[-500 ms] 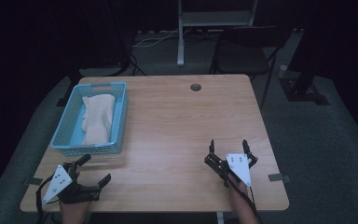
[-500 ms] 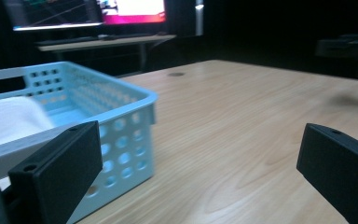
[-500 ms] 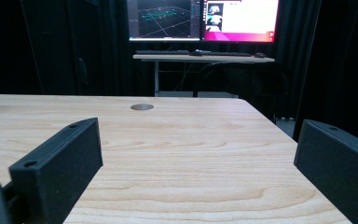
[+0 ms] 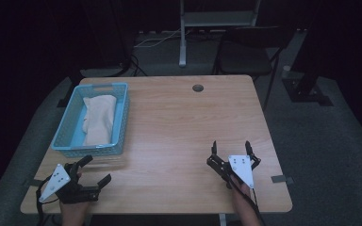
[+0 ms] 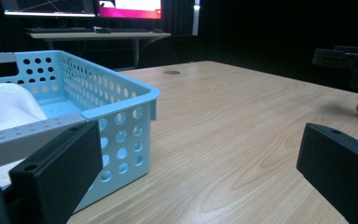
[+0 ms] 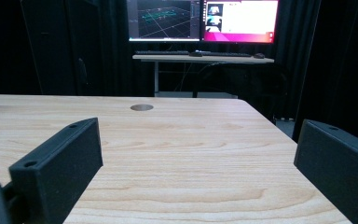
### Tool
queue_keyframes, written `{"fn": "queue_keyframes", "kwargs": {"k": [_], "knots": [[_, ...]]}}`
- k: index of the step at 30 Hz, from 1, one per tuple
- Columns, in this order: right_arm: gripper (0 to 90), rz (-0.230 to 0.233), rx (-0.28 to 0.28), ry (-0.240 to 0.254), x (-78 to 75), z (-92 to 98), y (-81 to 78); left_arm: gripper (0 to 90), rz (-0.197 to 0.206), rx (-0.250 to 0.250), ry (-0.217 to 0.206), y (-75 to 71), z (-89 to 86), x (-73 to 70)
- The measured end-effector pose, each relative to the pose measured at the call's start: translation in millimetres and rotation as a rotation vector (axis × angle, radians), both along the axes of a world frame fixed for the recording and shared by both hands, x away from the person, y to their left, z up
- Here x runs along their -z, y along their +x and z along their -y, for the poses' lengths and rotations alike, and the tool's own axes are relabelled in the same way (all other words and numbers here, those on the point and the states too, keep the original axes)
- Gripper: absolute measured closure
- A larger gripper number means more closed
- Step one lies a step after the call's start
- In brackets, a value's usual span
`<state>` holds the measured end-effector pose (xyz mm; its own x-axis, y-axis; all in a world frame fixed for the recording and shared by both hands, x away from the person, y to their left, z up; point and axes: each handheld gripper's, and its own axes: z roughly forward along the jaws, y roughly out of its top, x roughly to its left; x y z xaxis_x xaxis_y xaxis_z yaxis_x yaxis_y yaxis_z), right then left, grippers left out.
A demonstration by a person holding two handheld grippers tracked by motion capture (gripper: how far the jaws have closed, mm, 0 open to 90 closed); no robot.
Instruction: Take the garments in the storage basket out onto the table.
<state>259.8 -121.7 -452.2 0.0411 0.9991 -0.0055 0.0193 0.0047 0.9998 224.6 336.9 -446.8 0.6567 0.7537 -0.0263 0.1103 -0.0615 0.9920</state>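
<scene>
A: Where is the light blue perforated plastic basket [image 4: 65, 136] on the pale wooden table [image 4: 179, 127]?

B: At the table's left side, with a folded cream cloth [image 4: 99, 117] lying inside it. The basket's near short wall faces the person's edge.

A: And the left gripper [image 4: 95, 171]?

B: Just in front of the basket's near wall, close to its near right corner, held low over the table. Its black jaws stand wide apart with nothing between them. In the left gripper view the basket's [image 5: 121, 112] corner rises right beyond the left jaw, and the cloth [image 5: 7, 105] shows over the rim.

A: The right gripper [image 4: 231, 149]?

B: Well apart from the basket, over the table's near right part. Its jaws are also spread wide and empty, pointing away from the person. Past the basket's far end, a small round dark grommet hole [image 4: 198, 88] sits in the tabletop.
</scene>
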Motion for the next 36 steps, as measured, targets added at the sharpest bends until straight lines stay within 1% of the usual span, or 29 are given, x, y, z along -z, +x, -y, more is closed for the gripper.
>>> {"fn": "queue_keyframes", "kwargs": {"k": [2, 3, 4, 5, 7, 8, 9, 11, 12, 13, 14, 15, 16, 17, 18, 19, 20, 21, 22, 24, 26, 27, 28, 29, 30, 32, 35, 36], "knots": [[0.4, 0.0, 0.0, 0.0, 0.0, 0.0, 0.0, 1.0, -0.026, 0.014, -0.016, 2.1, -2.5, -0.8], [0.4, 0.0, 0.0, 0.0, 0.0, 0.0, 0.0, 3.4, -0.043, 0.012, -0.022, 3.3, -3.1, -1.2], [0.5, 0.0, 0.0, 0.0, 0.0, 0.0, 0.0, 3.4, -0.049, 0.017, -0.031, 3.8, -4.1, -1.6], [0.4, -0.001, 0.0, 0.001, 0.0, 0.0, 0.0, 3.4, -0.041, 0.004, -0.034, 2.9, -4.7, -2.5], [0.4, -0.001, 0.0, 0.001, 0.0, 0.1, 0.0, 3.3, 0.006, -0.043, -0.04, -0.6, -6.2, -4.6], [0.4, -0.001, 0.0, 0.001, 0.0, 0.1, 0.0, 3.3, 0.011, -0.071, -0.043, -1.4, -7.5, -6.4], [0.4, -0.001, 0.0, 0.001, 0.0, 0.1, 0.0, 3.2, 0.019, -0.087, -0.057, -1.4, -9.2, -8.0], [0.4, -0.001, 0.0, 0.001, 0.0, 0.1, 0.0, 3.2, -0.001, -0.132, -0.066, 0.7, -12.0, -11.5], [0.4, -0.001, 0.0, 0.001, 0.0, 0.2, 0.1, 3.1, -0.013, -0.137, -0.073, 2.2, -13.3, -12.7], [0.4, -0.002, 0.0, 0.002, 0.0, 0.2, 0.1, 3.1, -0.02, -0.166, -0.067, 2.5, -14.1, -13.5], [0.4, -0.002, 0.001, 0.002, -0.1, 0.2, 0.1, 3.1, -0.022, -0.174, -0.067, 2.6, -15.0, -14.1], [0.4, -0.001, 0.001, 0.002, 0.0, 0.2, 0.1, 3.1, -0.03, -0.17, -0.073, 2.9, -15.8, -14.7], [0.4, -0.001, 0.001, 0.001, 0.0, 0.2, 0.0, 3.1, -0.036, -0.18, -0.067, 2.8, -16.0, -15.2], [0.4, -0.001, 0.0, 0.001, 0.0, 0.1, 0.0, 3.1, -0.036, -0.179, -0.066, 2.4, -16.3, -15.3], [0.4, -0.001, 0.0, 0.001, 0.0, 0.2, 0.1, 3.1, -0.038, -0.17, -0.066, 2.4, -16.3, -15.5], [0.4, -0.001, 0.0, 0.001, 0.0, 0.2, 0.1, 3.1, -0.049, -0.171, -0.056, 2.8, -15.9, -15.7], [0.4, -0.002, 0.0, 0.002, -0.1, 0.2, 0.1, 3.1, -0.056, -0.167, -0.056, 3.0, -15.6, -15.8], [0.4, -0.002, 0.0, 0.003, -0.1, 0.2, 0.1, 3.1, -0.05, -0.163, -0.056, 2.7, -15.6, -16.0], [0.4, -0.002, 0.0, 0.002, -0.1, 0.2, 0.1, 3.1, -0.054, -0.17, -0.05, 2.5, -15.2, -16.4], [0.4, -0.001, 0.0, 0.001, 0.0, 0.1, 0.1, 3.1, -0.051, -0.161, -0.056, 2.5, -15.8, -17.3], [0.4, -0.001, 0.0, 0.001, -0.1, 0.2, 0.1, 3.1, -0.044, -0.167, -0.059, 2.0, -15.7, -18.3], [0.4, -0.002, 0.001, 0.002, -0.1, 0.2, 0.1, 3.1, -0.04, -0.158, -0.064, 2.2, -15.8, -18.9], [0.4, -0.002, 0.0, 0.002, -0.1, 0.2, 0.1, 3.1, -0.04, -0.164, -0.059, 2.3, -15.4, -19.4], [0.4, -0.002, 0.0, 0.002, -0.1, 0.2, 0.1, 3.1, -0.036, -0.158, -0.06, 2.4, -15.4, -19.5], [0.4, -0.003, 0.0, 0.003, -0.1, 0.2, 0.1, 3.1, -0.038, -0.148, -0.064, 3.0, -15.3, -19.6], [0.4, -0.002, 0.001, 0.003, -0.1, 0.2, 0.2, 3.1, -0.047, -0.146, -0.058, 3.9, -14.7, -20.0], [0.4, -0.002, 0.0, 0.001, -0.1, 0.1, 0.2, 3.1, -0.046, -0.146, -0.065, 3.9, -15.5, -21.7], [0.4, -0.002, 0.0, 0.002, -0.1, 0.1, 0.2, 3.1, -0.051, -0.144, -0.069, 4.3, -16.0, -22.6]]}}
